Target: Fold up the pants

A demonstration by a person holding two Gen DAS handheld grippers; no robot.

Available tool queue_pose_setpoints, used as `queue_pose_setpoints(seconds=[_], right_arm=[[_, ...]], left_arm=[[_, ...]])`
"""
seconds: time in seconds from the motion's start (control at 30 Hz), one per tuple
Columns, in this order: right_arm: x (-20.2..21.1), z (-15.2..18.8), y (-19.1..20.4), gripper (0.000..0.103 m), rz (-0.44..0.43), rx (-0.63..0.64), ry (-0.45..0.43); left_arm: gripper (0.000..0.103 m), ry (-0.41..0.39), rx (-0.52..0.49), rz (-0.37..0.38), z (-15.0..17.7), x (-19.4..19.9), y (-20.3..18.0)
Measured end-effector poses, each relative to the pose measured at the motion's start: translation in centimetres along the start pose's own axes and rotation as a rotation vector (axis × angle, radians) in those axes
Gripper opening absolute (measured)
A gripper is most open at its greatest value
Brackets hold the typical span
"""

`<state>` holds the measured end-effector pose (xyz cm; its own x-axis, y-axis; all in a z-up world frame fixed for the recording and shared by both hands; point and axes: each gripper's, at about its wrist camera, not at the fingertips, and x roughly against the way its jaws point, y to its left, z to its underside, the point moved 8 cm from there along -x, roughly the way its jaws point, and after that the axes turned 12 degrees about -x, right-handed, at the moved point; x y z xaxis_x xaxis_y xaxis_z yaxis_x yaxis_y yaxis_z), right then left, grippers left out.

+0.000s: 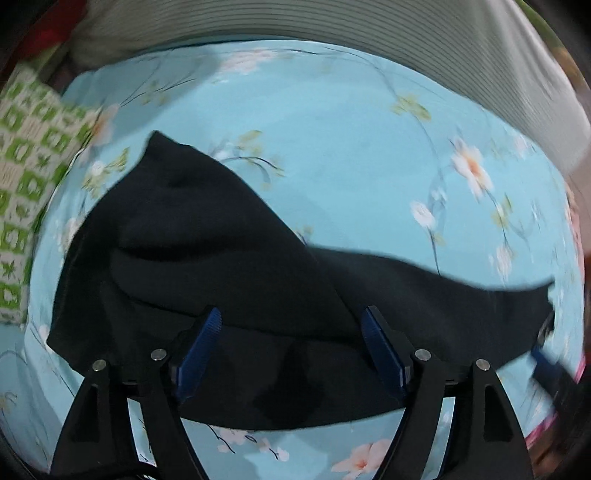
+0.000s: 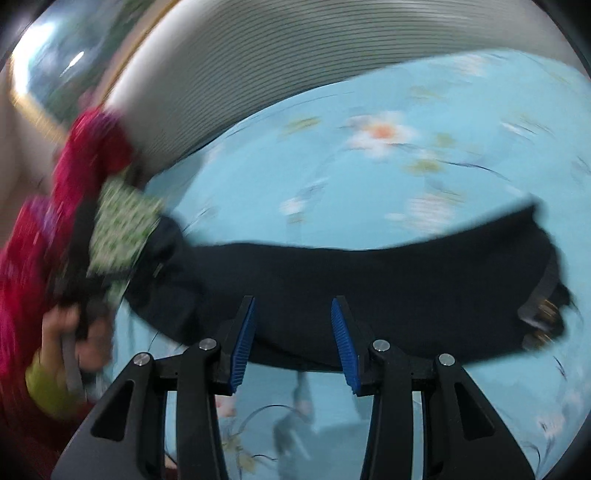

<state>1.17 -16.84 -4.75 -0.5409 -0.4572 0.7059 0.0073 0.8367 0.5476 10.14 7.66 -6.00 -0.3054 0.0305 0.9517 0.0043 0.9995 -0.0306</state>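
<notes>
Left gripper (image 1: 291, 328): black frame, blue ribbed pads, at 6 o'clock of the left wrist view; jaws spread wide, released, nothing between them.

Right gripper (image 2: 293, 317): same build, at 6 o'clock of the right wrist view; jaws apart, released, gap empty.

Pants (image 1: 207, 266): dark fabric, lying on the bedsheet just beyond both sets of fingertips; one part peaks toward 10 o'clock, a long band runs to 3 o'clock in the left view.

Bedsheet (image 1: 332, 140): light blue, floral print, under the pants.

Cushion (image 1: 26, 177): green-and-white pattern, at 9 o'clock.

Hand (image 2: 74, 332): red sleeve, at 8 o'clock in the right view, blurred.

Ribbed pale panel (image 1: 295, 18): at 12 o'clock, beyond the sheet.
</notes>
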Motion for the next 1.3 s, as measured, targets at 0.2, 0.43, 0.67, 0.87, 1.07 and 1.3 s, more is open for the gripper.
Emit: queue_pose_setpoints(seconds=[0.2, 0.43, 0.67, 0.87, 1.07, 1.3], right_arm=[[-5.4, 2.4, 7.4, 0.043, -0.100, 0.235, 0.142], [-11.5, 3.9, 13.1, 0.043, -0.132, 0.412, 0.238], [-15.9, 3.4, 14.3, 0.043, -0.095, 0.453, 0.276], [-17.2, 2.3, 13.1, 0.043, -0.088, 0.456, 0.274], [-18.8, 2.6, 12.5, 0.037, -0.088, 0.510, 0.307], [-18.2, 3.0, 12.7, 0.006, -0.100, 0.536, 0.309]], left_arm=[[0.080, 0.039, 0.085, -0.052, -3.7, -0.8, 2.9], [0.080, 0.121, 0.110, -0.132, -5.2, -3.1, 5.1], [0.080, 0.164, 0.109, -0.158, -5.9, -5.2, 5.6], [0.056, 0.149, 0.086, -0.160, -5.6, -5.7, 5.9], [0.025, 0.133, 0.100, -0.108, -4.5, -6.0, 6.3], [0.012, 0.011, 0.139, -0.021, -2.9, -3.4, 7.6]])
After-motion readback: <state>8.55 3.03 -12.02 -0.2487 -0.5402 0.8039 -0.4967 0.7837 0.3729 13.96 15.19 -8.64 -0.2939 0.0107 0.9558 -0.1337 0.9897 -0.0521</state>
